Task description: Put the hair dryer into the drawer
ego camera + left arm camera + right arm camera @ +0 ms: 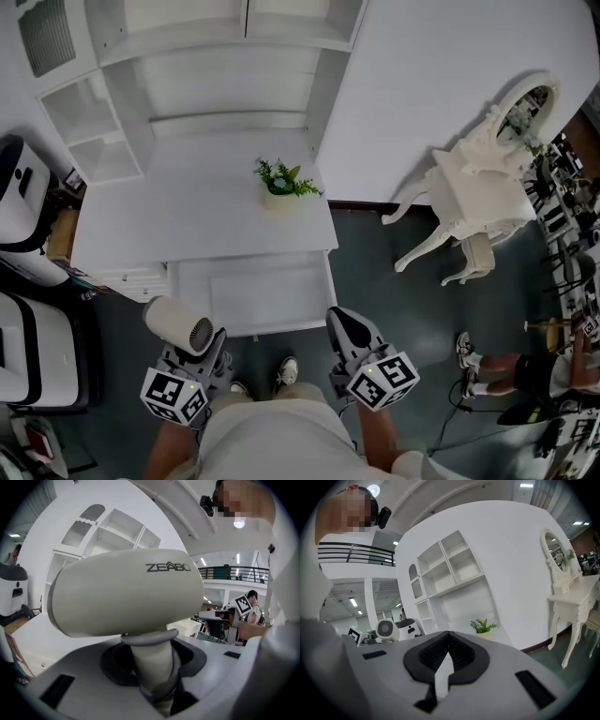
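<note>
A cream hair dryer stands out from my left gripper, which is shut on its handle. In the left gripper view the dryer's barrel fills the middle and the handle runs down between the jaws of the left gripper. The white drawer stands pulled out from the front of the white desk, just beyond both grippers. My right gripper hovers at the drawer's right front corner, shut with nothing in it. The right gripper view shows the hair dryer at the left.
A small potted plant sits at the desk's back right. White shelves rise behind the desk. An ornate white vanity table stands to the right. White machines crowd the left side. My feet are below the drawer.
</note>
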Demonstrator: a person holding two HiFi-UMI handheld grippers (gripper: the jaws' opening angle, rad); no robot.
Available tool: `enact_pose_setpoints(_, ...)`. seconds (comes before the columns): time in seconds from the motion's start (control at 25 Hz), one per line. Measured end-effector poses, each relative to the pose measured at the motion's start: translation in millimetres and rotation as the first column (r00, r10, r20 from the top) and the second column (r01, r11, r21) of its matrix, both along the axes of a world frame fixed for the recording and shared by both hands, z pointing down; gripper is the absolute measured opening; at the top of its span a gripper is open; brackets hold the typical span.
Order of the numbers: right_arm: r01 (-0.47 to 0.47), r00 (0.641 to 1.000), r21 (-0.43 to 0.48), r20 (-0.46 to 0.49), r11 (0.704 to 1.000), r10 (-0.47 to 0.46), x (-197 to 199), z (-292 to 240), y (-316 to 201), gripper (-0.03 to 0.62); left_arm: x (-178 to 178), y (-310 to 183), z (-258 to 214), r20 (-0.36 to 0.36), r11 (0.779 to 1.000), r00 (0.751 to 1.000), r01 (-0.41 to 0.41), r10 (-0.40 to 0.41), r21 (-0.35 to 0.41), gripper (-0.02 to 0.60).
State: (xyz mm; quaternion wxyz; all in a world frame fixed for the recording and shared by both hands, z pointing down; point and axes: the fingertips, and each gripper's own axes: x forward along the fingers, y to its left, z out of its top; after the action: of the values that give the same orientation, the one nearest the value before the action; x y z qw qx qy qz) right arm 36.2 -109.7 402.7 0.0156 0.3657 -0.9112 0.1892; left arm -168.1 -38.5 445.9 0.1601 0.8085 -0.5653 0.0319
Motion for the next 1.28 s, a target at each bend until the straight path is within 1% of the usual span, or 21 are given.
enact_pose_setpoints(0.24,0.048,0.998,0.000,0.043,0.999,-0.047,6.6,10.7,-47.9,0.009,9.0,-31.1,23.5,0.128,0.998,0.992,0.022,-0.013,-0.064,0.166)
enact_pose_setpoints(0.32,0.065,0.997,-0.009,0.051,0.998,-0.065,6.3,16.8,-55.9,0.009,8.9,-38.9,32.7,0.152,0.996,0.988,0.037,-0.024,-0.084,0.166)
enact_pose_setpoints(0.44,0.081,0.996,-0.031,0.049,0.996,-0.079,9.4,24.4,-64.7,0.009,12.3,-47.7,46.9,0.161,0.993,0.987,0.047,-0.029,-0.110,0.165)
enact_pose_setpoints(0.56,0.079,0.996,-0.047,0.040,0.996,-0.077,16.2,30.8,-74.9,0.009,16.8,-57.8,64.5,0.185,0.989,0.983,0.030,-0.003,-0.147,0.164)
enact_pose_setpoints(0.8,0.049,0.999,-0.068,0.019,0.997,-0.047,30.3,34.8,-81.2,0.009,20.1,-81.8,109.1,0.249,0.972,0.964,-0.029,0.088,-0.231,0.164)
enact_pose_setpoints(0.88,0.038,0.999,-0.075,0.011,0.996,-0.037,35.6,36.4,-80.0,0.009,21.8,-91.1,125.5,0.285,0.963,0.949,-0.058,0.134,-0.262,0.164)
enact_pose_setpoints(1.0,0.017,1.000,-0.087,-0.004,0.996,-0.017,44.6,39.4,-75.5,0.009,26.5,-100.4,154.3,0.339,0.941,0.914,-0.112,0.224,-0.319,0.166)
enact_pose_setpoints(1.16,-0.012,1.000,-0.099,-0.025,0.995,0.010,54.8,44.4,-68.8,0.009,37.0,-111.3,191.5,0.383,0.900,0.857,-0.186,0.345,-0.395,0.165)
enact_pose_setpoints(1.28,-0.032,0.999,-0.107,-0.039,0.994,0.028,60.1,48.1,-64.8,0.009,45.2,-119.2,223.2,0.411,0.857,0.801,-0.229,0.435,-0.462,0.165)
